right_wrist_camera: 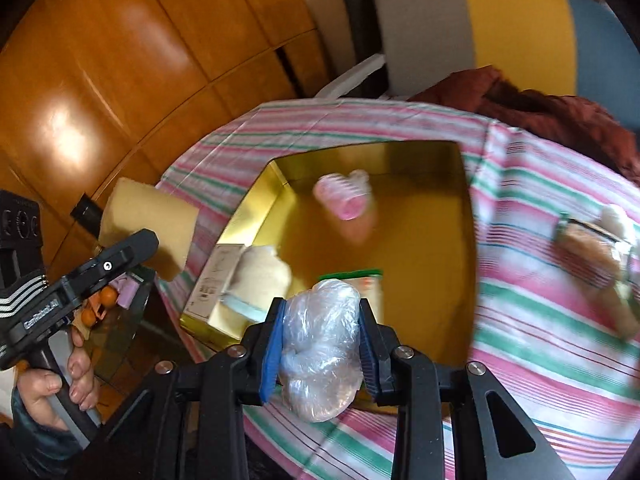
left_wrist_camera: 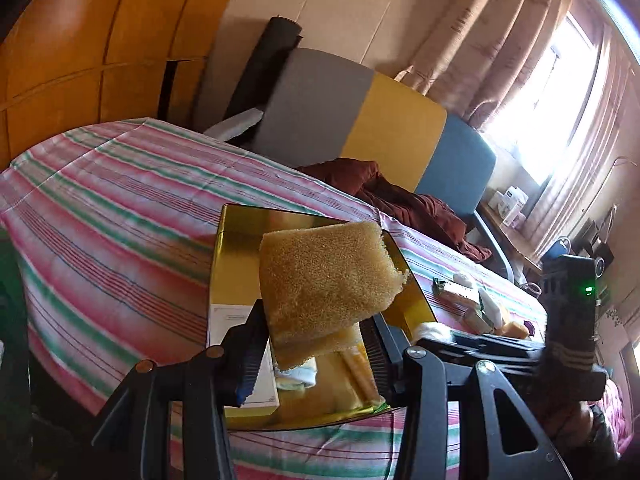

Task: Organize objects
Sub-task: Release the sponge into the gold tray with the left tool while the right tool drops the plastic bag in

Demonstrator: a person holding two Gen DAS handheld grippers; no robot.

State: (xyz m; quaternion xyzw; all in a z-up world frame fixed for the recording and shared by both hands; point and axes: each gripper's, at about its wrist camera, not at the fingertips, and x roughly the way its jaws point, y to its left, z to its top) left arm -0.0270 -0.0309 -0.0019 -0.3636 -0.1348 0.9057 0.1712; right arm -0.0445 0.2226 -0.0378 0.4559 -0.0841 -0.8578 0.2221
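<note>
In the left wrist view my left gripper (left_wrist_camera: 316, 332) is shut on a yellow sponge (left_wrist_camera: 324, 276), which hangs over the near part of an open gold box (left_wrist_camera: 224, 264). My right gripper (right_wrist_camera: 322, 320) is shut on a crumpled clear plastic bag (right_wrist_camera: 320, 344), just in front of the gold box (right_wrist_camera: 260, 192). Inside the box lie a pink hair roller (right_wrist_camera: 344, 196), a white carton (right_wrist_camera: 220, 276), a cream cloth (right_wrist_camera: 264, 276) and a green-edged packet (right_wrist_camera: 356, 280). The right wrist view also shows the sponge (right_wrist_camera: 148, 220) at far left, outside the box's left edge.
The box rests on a striped pink and green tablecloth (left_wrist_camera: 120, 208). Several small items (left_wrist_camera: 472, 304) lie on the cloth to the right. A grey, yellow and blue chair (left_wrist_camera: 360, 120) with a maroon cloth (left_wrist_camera: 400, 196) stands behind. A wooden wardrobe (right_wrist_camera: 120, 80) is at left.
</note>
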